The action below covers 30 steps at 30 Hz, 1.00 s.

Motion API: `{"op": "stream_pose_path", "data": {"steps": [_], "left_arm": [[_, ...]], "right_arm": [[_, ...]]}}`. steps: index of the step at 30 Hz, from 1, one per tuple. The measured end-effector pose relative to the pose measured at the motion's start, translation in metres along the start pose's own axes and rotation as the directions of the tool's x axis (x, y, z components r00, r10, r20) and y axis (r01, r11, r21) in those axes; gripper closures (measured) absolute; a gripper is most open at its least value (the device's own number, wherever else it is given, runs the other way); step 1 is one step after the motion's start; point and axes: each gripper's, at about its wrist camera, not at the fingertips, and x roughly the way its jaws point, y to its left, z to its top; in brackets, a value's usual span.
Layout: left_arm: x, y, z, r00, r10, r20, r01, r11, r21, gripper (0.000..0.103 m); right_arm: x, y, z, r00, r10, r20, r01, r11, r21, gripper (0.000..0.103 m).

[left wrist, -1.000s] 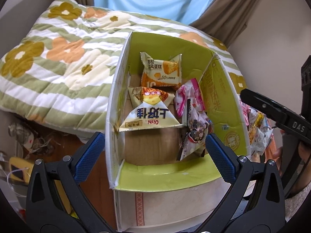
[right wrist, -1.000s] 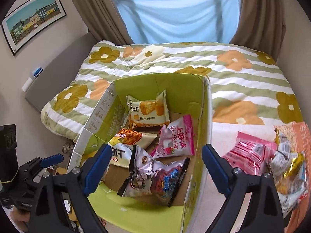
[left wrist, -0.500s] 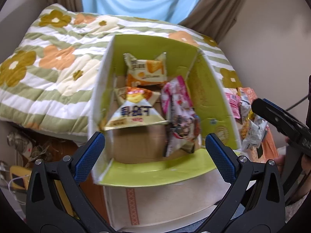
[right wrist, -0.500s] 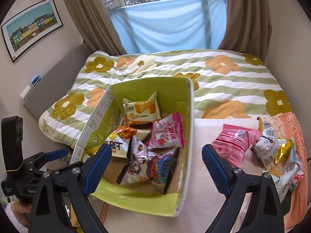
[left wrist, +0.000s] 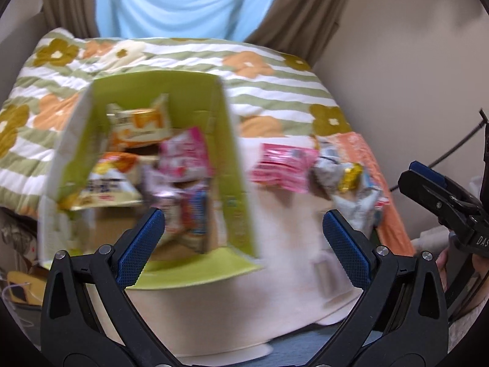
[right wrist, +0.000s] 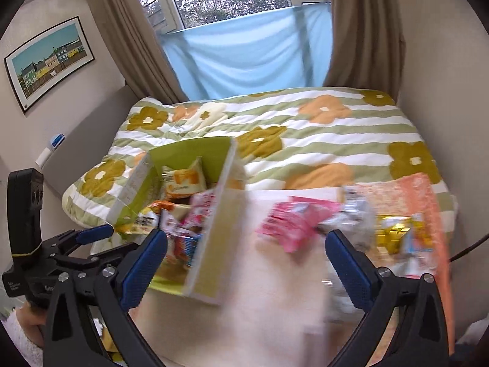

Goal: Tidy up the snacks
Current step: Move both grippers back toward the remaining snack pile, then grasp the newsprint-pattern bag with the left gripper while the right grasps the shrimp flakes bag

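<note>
A green-lined cardboard box [left wrist: 235, 165] stands at the left of a pale table and holds several snack packets, among them an orange-and-white one [left wrist: 137, 128] and a pink one [left wrist: 186, 153]. The box shows in the right wrist view [right wrist: 211, 257] too. Loose snacks lie to its right: a pink packet [left wrist: 281, 165] [right wrist: 293, 223] and a heap of silver and gold ones [left wrist: 345, 177] [right wrist: 394, 232]. My left gripper [left wrist: 244, 235] is open and empty above the box's right wall. My right gripper [right wrist: 246, 258] is open and empty, over the table between box and loose snacks. Both views are blurred.
A bed with a flowered, green-striped quilt [right wrist: 305, 134] lies behind the table. An orange cloth [right wrist: 428, 202] lies under the loose snacks at the right. Curtains and a window stand at the back. A wall is close at the right.
Both grippers have swung right, off the box's interior toward the loose snacks. The box now sits at the left of both views. Both jaws stay open and empty.
</note>
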Motion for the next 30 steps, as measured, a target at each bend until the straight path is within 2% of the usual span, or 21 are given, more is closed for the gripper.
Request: {"op": "stream_pose_path", "data": {"steps": [6,9,13,17,22,26,30], "left_arm": [[0.031,-0.068,-0.011,0.998,-0.048,-0.037,0.049,0.999,0.013,0.001],[0.047,-0.093,-0.019,0.996,-0.073,-0.054,0.073,0.997,-0.006,0.001],[0.075,-0.122,-0.031,0.991,-0.110,-0.073,0.108,0.993,-0.040,0.001],[0.103,-0.140,-0.040,0.987,-0.113,-0.113,0.110,0.993,-0.040,0.001],[0.144,-0.152,-0.044,0.976,-0.142,-0.164,0.138,0.990,-0.038,0.001],[0.176,-0.159,-0.047,0.964,-0.138,-0.225,0.137,0.990,-0.019,0.001],[0.196,-0.165,-0.050,0.952,-0.151,-0.267,0.159,0.987,0.011,0.001]], "right_arm": [[-0.039,-0.074,-0.008,0.998,-0.066,0.003,0.066,0.998,0.017,0.000],[-0.050,-0.111,-0.013,0.998,-0.066,-0.006,0.066,0.995,0.075,0.000],[-0.056,-0.146,-0.015,0.998,-0.068,-0.016,0.069,0.994,0.085,0.000],[-0.046,-0.175,-0.022,0.997,-0.060,-0.053,0.064,0.995,0.075,0.000],[-0.029,-0.202,-0.034,0.993,-0.060,-0.100,0.073,0.989,0.129,0.000],[-0.009,-0.218,-0.046,0.983,-0.111,-0.143,0.134,0.977,0.164,0.000],[0.003,-0.226,-0.052,0.982,-0.109,-0.153,0.139,0.970,0.202,0.000]]}}
